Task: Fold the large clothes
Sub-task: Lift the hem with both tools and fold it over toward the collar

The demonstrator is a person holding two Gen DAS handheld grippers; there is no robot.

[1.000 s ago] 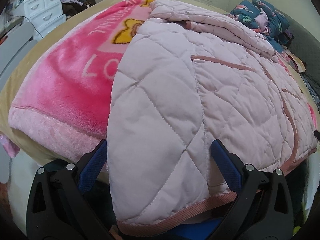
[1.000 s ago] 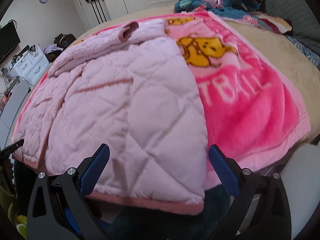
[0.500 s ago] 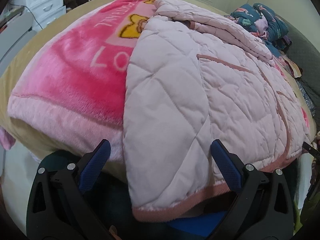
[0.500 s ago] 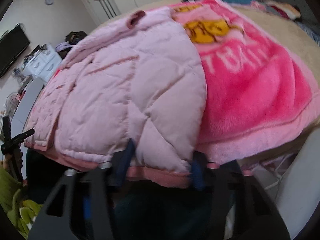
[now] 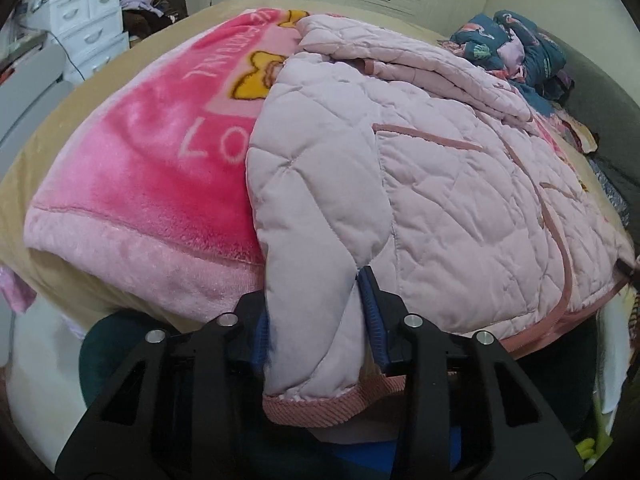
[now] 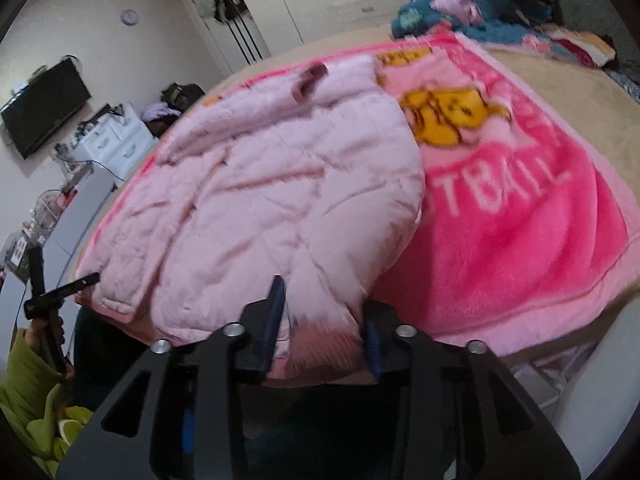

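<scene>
A pale pink quilted jacket (image 5: 440, 200) lies spread on a bright pink blanket (image 5: 140, 184) over the bed. In the left wrist view my left gripper (image 5: 316, 304) has the jacket's near hem corner bunched between its blue pads, and its jaws are closing on it. In the right wrist view the same jacket (image 6: 260, 200) fills the left half, blurred. My right gripper (image 6: 322, 300) pinches the opposite hem corner; its jaws are opening slightly, with the fabric still pressed between the pads. The left gripper (image 6: 60, 288) shows at that view's left edge.
The blanket (image 6: 500, 240) covers a beige bed. A heap of dark teal clothes (image 5: 520, 44) sits at the far end. White drawers (image 5: 84, 36), a wall TV (image 6: 44, 104) and wardrobes stand beyond. A green sleeve (image 6: 32, 380) shows at lower left.
Both grippers went from wide open around the jacket's hem to closed on it. The right one closed first and its corner of the jacket has bunched up.
</scene>
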